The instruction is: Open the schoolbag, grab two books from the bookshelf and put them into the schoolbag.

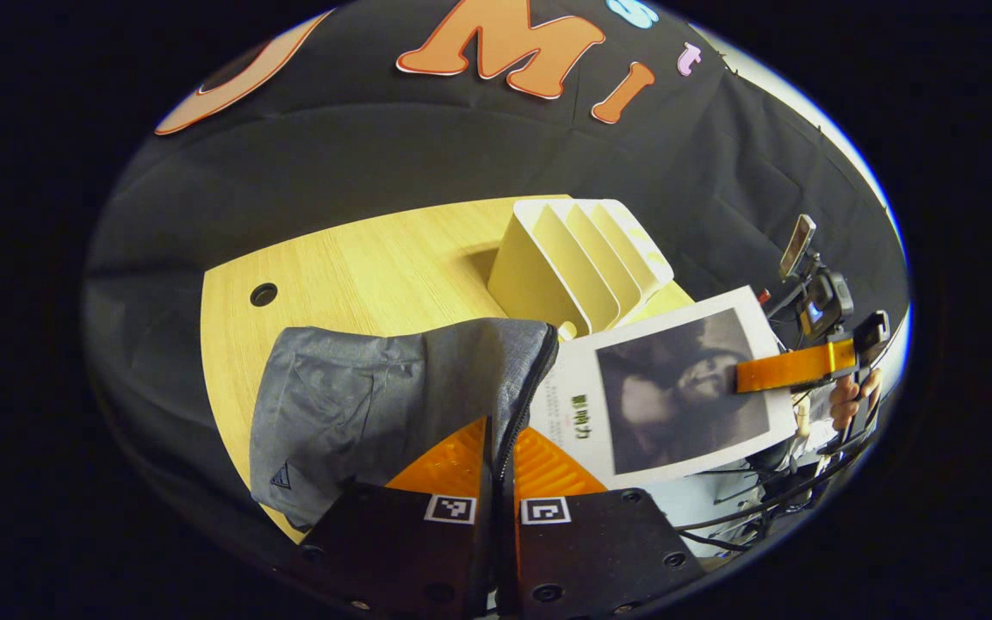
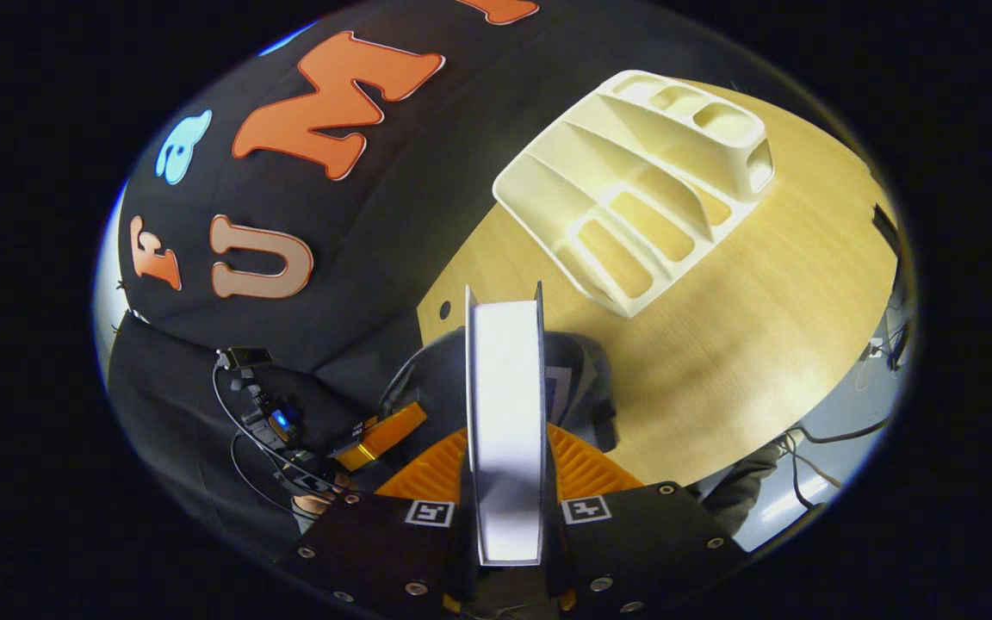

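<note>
The left tool (image 1: 496, 456) is clamped on the zipper edge of the grey bag (image 1: 375, 405), both fingers pressing the cloth at the bag's open side. The bag lies on the table (image 1: 350, 258), just in front of the cream shelf (image 1: 582, 258), whose slots stand open.

The right tool (image 2: 505, 465) grips a book (image 2: 505, 413) by its edge; in the right gripper view the book stands on end between the two fingers, its white page block facing the camera, above the bag (image 2: 578, 379). In the left gripper view the same book (image 1: 668, 396) shows its cover, a dark picture on white, tilted and held in the air just beside the bag's opening, between the bag and the right tool (image 1: 784, 368), with the shelf close behind it. A hand (image 1: 849, 400) holds that tool farther off from the bag.

In the right gripper view the left tool (image 2: 384, 435) shows beside the bag, and the shelf (image 2: 634, 189) sits on the table (image 2: 763, 319) beyond the bag.
</note>
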### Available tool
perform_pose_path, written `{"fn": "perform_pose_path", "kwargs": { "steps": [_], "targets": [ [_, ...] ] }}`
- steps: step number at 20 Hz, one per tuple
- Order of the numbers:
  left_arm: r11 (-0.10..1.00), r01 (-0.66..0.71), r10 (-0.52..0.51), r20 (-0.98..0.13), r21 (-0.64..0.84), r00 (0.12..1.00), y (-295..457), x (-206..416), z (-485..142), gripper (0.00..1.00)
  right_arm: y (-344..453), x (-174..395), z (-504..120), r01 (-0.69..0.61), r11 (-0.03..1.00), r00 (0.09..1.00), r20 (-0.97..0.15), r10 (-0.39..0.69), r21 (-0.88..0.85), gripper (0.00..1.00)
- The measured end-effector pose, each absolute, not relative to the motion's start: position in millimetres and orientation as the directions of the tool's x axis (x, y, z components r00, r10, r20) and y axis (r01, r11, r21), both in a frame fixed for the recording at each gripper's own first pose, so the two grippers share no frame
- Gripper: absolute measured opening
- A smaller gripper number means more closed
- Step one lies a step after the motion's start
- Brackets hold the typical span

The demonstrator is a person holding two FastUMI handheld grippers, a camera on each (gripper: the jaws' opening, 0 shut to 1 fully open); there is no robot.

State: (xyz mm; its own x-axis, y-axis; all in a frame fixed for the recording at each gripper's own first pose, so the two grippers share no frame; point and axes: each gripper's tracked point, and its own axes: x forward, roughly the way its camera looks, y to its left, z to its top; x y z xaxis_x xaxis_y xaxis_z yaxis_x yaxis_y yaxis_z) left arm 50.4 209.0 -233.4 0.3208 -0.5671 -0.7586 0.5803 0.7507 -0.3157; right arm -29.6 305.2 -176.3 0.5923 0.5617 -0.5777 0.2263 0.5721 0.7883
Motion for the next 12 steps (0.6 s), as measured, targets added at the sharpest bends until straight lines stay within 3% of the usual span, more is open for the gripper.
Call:
{"fn": "perform_pose_path", "kwargs": {
  "steps": [4, 12],
  "targets": [
    [0.754, 0.578, -0.566, -0.755, -0.311, 0.332, 210, 50, -232, 0.05, 346, -10, -204, 0.231, 0.484, 0.605, -0.515, 0.608, 0.844, 0.31],
    [0.744, 0.581, -0.588, -0.736, -0.331, 0.335, 200, 42, -229, 0.05, 409, 26, -251, 0.186, 0.432, 0.628, -0.445, 0.638, 0.882, 0.31]
  ]
}}
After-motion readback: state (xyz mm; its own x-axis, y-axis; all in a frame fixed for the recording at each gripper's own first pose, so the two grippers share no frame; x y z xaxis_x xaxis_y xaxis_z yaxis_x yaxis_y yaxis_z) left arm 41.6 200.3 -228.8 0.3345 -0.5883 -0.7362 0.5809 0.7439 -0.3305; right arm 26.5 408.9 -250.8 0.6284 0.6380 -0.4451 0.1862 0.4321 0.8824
